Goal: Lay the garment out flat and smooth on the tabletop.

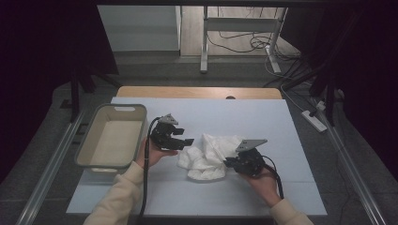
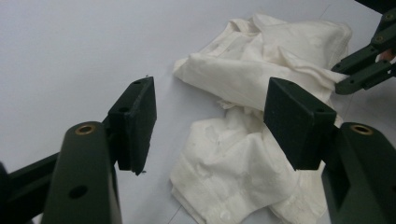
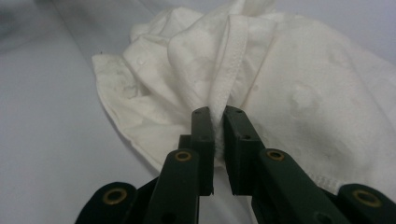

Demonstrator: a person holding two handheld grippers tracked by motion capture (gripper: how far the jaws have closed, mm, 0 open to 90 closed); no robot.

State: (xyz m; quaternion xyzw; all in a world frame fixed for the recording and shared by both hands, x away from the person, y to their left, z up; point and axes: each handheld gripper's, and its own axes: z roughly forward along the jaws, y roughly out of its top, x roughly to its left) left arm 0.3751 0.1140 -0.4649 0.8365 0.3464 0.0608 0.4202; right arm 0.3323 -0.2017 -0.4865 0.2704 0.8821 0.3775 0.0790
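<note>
The white cloth (image 1: 209,157) lay crumpled on the table (image 1: 263,122); the right gripper (image 3: 218,122) pinched its hemmed edge, while the left gripper (image 2: 208,122) hovered open beside it.

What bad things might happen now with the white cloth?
The right gripper pinches only a thin hemmed fold of the white cloth, so that fold might slip out if pulled. The cloth lies crumpled, so lifting it by one edge may leave it bunched rather than spread. The left gripper is open beside the cloth and holds nothing, so one-sided pulling might just drag the heap across the table.
</note>
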